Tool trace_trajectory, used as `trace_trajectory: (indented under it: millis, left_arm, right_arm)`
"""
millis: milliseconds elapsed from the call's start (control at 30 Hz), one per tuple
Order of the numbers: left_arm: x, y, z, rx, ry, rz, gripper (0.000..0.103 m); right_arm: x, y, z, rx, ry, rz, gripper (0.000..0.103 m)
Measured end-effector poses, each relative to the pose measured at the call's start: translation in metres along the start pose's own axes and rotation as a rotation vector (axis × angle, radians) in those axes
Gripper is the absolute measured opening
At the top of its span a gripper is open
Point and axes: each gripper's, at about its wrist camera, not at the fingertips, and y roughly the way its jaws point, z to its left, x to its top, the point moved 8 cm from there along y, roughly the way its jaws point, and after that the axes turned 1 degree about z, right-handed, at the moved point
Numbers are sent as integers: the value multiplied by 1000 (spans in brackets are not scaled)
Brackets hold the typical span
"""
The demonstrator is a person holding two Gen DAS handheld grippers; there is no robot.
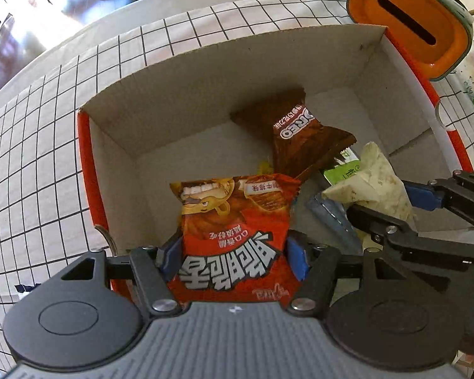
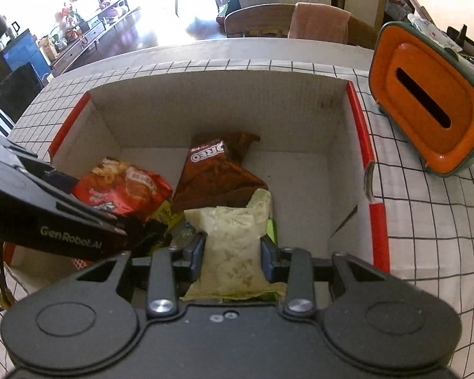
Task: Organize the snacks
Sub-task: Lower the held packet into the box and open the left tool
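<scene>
My left gripper is shut on a red snack packet, with the blue pads pinching its sides, and holds it over the near left part of a white cardboard box. My right gripper is shut on a pale cream packet whose waist sits between its pads, low inside the same box. A brown Oreo packet lies on the box floor just beyond both. In the right wrist view the red packet shows at the left.
A green packet and a yellow one lie under the held snacks. The box has red outer sides and stands on a checked tablecloth. An orange tissue holder stands beside the box's far right corner.
</scene>
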Motion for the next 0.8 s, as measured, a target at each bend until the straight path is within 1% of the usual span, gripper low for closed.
trace_trajectory:
  millis: [167,333,400,633,733,800]
  left_arm:
    - [-1,-8,-2,-13,2,-44,66]
    - [-6,-26,1,-36,-7,-97,66]
    - [-9,-33,2,-40,-4,-123,66]
    - [-18,-61,8,-50,-2,-202,67]
    - [-23,-75,11,-45,6,-243,67]
    - [-27,-83,14,-49,10,-265,70]
  right_arm:
    - [1,-7,-3,4,20,-16,41]
    - [2,-26,-1,22,28,-54,47]
    - [2,-34,1,28,32,-70,51]
    - [3,-61,15,47,25,-124,57]
    - [4,-72,21,51,17,-147,64]
    - [5,-79,25,58,12,-160,65]
